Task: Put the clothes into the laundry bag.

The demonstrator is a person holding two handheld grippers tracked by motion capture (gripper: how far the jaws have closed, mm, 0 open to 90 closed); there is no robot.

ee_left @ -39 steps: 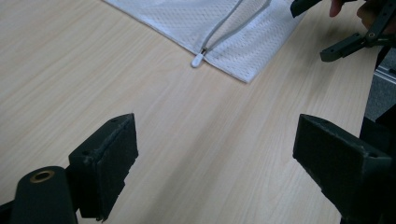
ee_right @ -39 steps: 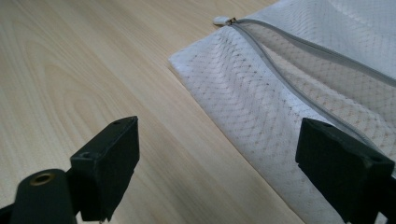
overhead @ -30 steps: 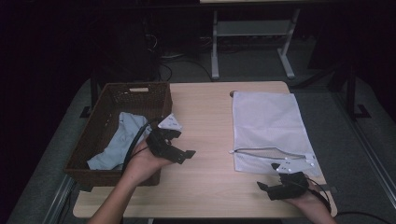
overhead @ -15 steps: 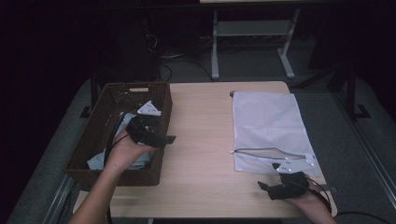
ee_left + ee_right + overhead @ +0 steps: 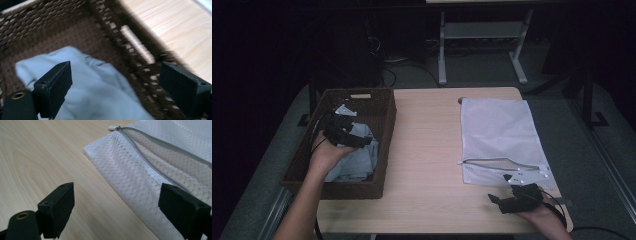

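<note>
Over the basket (image 5: pixel 382 125), the left gripper (image 5: pixel 113 82), spread and blurred, has come to the cloth (image 5: pixel 100 95); right gripper (image 5: pixel 116 207) stays spread by the bag (image 5: pixel 150 170).

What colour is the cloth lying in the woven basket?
Pale blue cloth in the dark brown woven basket, clearest in the left gripper view.

Wooden table (image 5: pixel 427 150): basket (image 5: pixel 384 145), mesh bag (image 5: pixel 499 130)
</note>
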